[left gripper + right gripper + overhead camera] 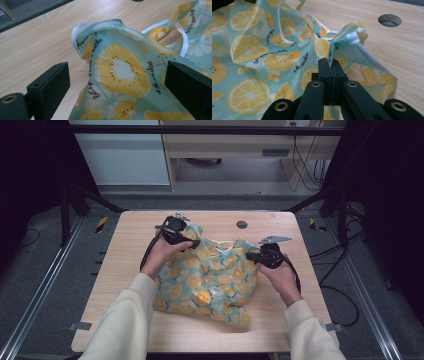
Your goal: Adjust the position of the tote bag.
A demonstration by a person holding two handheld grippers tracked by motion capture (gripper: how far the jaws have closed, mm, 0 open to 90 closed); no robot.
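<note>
Lemon-print garment (210,282) lies crumpled mid-worktop (125,315). The right tool (331,65) is clamped on its right edge; the left tool (117,82), jaws wide, straddles a raised fold without pinching it. Spreading seems barely begun.

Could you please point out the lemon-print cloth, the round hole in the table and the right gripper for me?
lemon-print cloth (210,280): high view, middle of the crumpled fabric.
round hole (389,20): right gripper view, its dark opening in the tabletop.
right gripper (331,65): right gripper view, where its shut jaws pinch the cloth.
</note>
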